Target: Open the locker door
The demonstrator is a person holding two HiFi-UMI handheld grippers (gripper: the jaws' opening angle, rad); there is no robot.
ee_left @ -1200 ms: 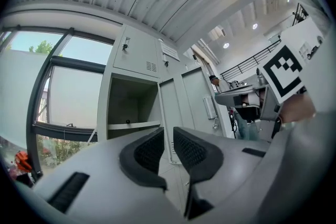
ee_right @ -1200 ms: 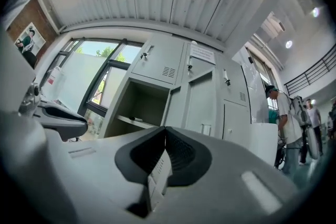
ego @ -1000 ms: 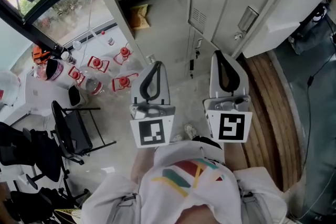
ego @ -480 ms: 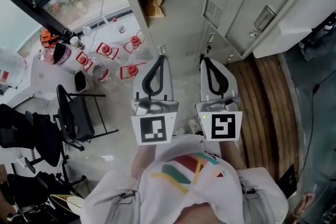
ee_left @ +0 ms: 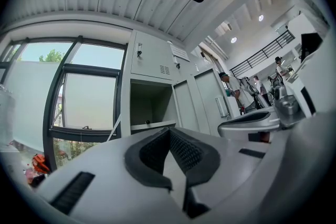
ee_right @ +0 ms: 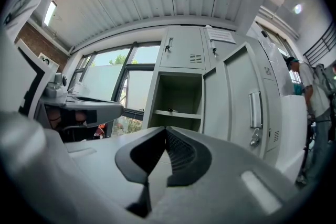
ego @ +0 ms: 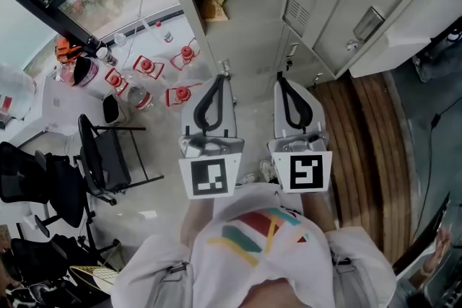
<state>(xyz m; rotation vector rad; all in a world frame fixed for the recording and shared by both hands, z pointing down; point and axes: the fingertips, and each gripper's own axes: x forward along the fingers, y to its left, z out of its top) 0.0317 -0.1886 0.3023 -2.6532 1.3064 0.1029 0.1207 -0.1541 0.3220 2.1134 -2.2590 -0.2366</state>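
The room had a pale floor (ego: 249,47) and a tall window (ee_right: 113,81) beside a bank of grey lockers (ee_right: 186,55). The locker door (ee_right: 239,97) stood swung open to the right of its shelved compartment (ee_right: 178,97). The left gripper (ego: 224,77) and right gripper (ego: 280,78) were side by side, near the lockers but touching nothing, each with its jaws closed together and empty.

A workplace locker room: grey metal lockers (ego: 339,3), office chairs (ego: 108,159), large windows (ee_left: 86,105).
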